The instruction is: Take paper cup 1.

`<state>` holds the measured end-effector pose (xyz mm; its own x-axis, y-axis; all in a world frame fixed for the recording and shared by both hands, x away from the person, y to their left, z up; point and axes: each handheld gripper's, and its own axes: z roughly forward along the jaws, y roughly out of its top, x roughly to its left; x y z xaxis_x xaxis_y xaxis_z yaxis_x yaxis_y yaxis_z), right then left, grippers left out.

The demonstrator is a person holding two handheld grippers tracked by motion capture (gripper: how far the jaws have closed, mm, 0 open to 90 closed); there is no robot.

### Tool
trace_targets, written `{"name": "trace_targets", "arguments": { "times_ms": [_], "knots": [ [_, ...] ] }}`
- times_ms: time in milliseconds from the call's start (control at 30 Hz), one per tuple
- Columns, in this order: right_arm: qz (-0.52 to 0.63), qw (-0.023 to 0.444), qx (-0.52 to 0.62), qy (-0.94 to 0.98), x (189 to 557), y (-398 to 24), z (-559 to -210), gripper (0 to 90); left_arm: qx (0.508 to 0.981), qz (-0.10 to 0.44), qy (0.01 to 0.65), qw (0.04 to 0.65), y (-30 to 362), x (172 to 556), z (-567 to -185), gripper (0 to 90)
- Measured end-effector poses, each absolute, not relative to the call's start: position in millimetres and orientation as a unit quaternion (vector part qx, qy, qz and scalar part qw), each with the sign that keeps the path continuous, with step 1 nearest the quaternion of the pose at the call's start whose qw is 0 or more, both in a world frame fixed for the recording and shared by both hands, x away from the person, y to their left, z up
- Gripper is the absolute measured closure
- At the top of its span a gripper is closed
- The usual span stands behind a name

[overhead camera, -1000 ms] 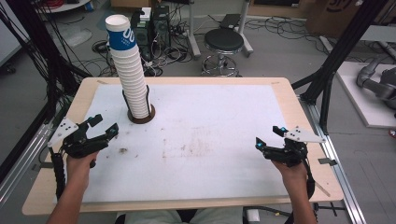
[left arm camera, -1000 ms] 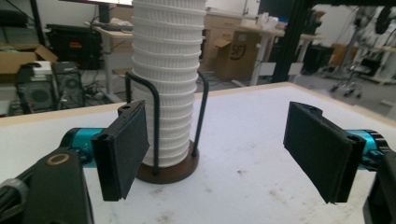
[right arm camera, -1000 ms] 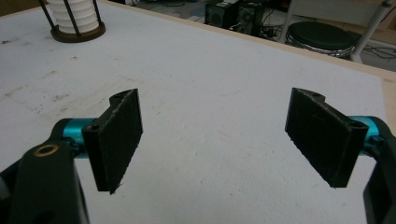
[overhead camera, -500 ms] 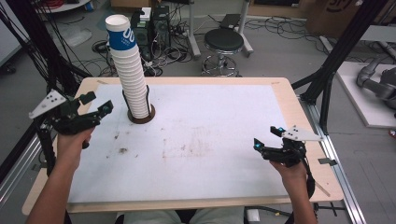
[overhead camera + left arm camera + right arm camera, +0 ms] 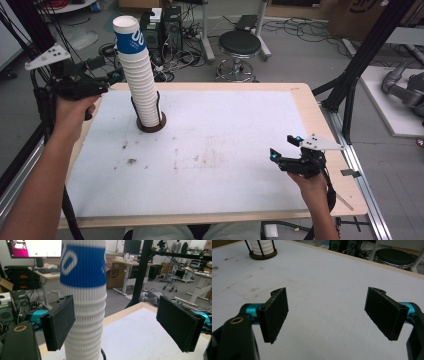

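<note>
While standing upright in its holder at the bench's 10 o'clock, cup stack is untouched | left gripper at stack's 9 o'clock, near its top, fingers just opened wide, stack near one pad, ungripped | right gripper at bench's 4 o'clock, fingers wide, empty

Grey floor, black stool, tangled cables
</note>
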<state>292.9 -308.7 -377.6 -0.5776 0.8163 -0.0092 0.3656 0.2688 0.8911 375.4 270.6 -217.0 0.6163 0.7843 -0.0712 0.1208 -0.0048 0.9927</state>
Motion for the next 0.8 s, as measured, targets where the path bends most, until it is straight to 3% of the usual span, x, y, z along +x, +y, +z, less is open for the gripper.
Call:
{"name": "trace_targets", "arguments": {
  "times_ms": [533, 800],
  "knots": [
    [0.462, 0.239, 0.388, 0.761, 292, -307, -379, 19.4, 0.663, 0.271, 0.363, 0.595, 261, 427, -169, 15.4],
    [0.461, 0.238, 0.386, 0.762, 293, -308, -380, 19.4, 0.670, 0.280, 0.369, 0.580, 248, 446, -162, 15.4]
  ]
}}
